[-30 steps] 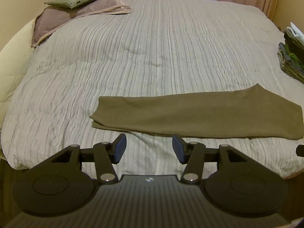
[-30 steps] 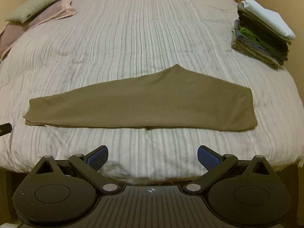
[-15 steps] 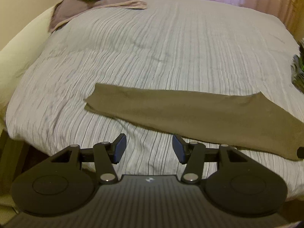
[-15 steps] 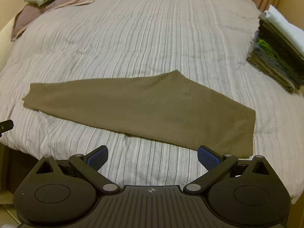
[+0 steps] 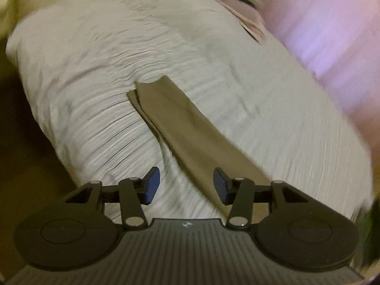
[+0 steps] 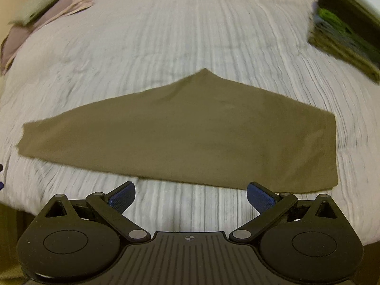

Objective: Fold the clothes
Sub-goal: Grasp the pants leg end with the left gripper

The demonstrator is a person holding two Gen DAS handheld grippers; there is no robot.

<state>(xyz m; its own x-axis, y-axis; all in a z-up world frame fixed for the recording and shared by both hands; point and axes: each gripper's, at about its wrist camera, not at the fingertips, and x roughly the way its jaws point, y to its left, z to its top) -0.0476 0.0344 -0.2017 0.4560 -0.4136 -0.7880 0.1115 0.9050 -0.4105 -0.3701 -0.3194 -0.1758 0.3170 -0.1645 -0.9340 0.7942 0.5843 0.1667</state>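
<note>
Left gripper (image 5: 184, 185) swung round to garment's narrow end, view blurred; fingers spread, empty. Right gripper (image 6: 190, 197) nearer garment (image 6: 185, 130), fingers wide, empty. Garment flat along bed's (image 6: 190, 23) near edge. Next fold likely end-to-end.

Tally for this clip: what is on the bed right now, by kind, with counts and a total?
Olive garment laid flat: 1
Stack of folded clothes, upper right of the right wrist view: 1 (too blurred to count pieces)
Pillows at the head of the bed: 2, a green one on a mauve one
Striped bedspread: 1
Total: 5
</note>
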